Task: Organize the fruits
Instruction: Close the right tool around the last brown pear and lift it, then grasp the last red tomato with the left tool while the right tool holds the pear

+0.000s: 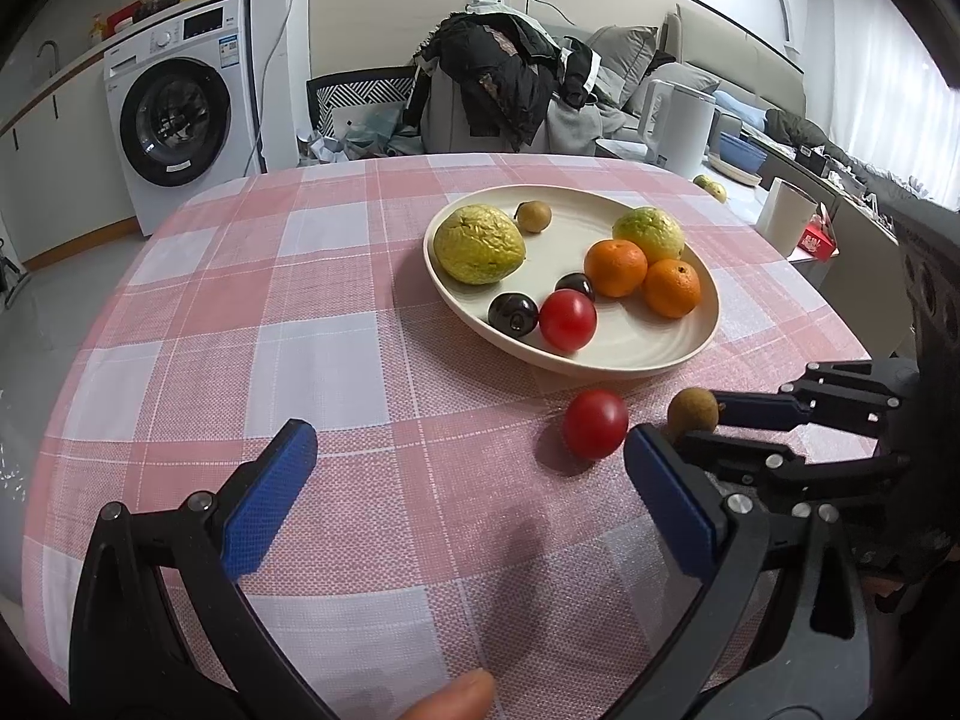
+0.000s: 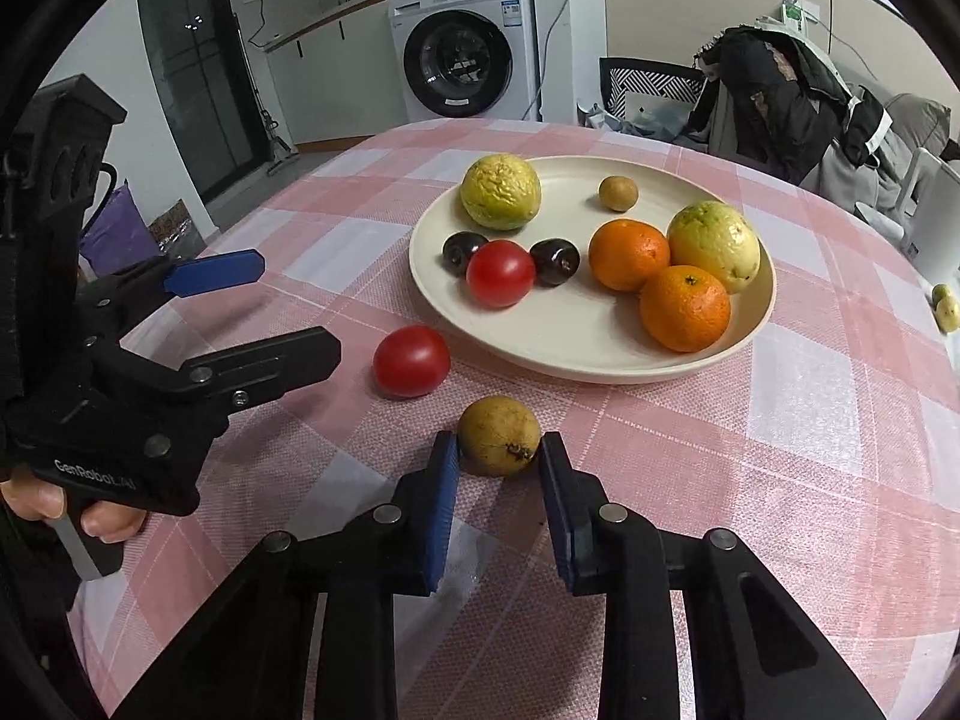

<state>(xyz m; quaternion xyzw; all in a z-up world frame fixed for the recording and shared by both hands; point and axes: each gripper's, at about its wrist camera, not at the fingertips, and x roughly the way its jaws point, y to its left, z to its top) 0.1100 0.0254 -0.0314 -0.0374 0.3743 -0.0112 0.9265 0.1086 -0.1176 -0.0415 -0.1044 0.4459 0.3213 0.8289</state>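
Note:
A cream plate (image 2: 600, 369) on the pink checked cloth holds two yellow-green guavas, two oranges, a red tomato, two dark cherries and a small brown fruit. In front of the plate, a second red tomato (image 2: 411, 360) lies on the cloth. Next to it is another small brown fruit (image 2: 499, 435), and my right gripper (image 2: 499, 450) is shut on it, with a blue pad pressed to each side. The left wrist view shows the same grip (image 1: 702, 423) to the right of the tomato (image 1: 595, 423). My left gripper (image 1: 468, 444) hangs open over bare cloth, nothing between its fingers.
A white kettle (image 1: 681, 120) and a paper roll (image 1: 786, 213) stand beyond the table's far right edge. A small green fruit (image 2: 947, 306) lies at that edge. A chair piled with clothes (image 1: 504, 78) stands behind the table, and a washing machine (image 1: 180, 114) is at back left.

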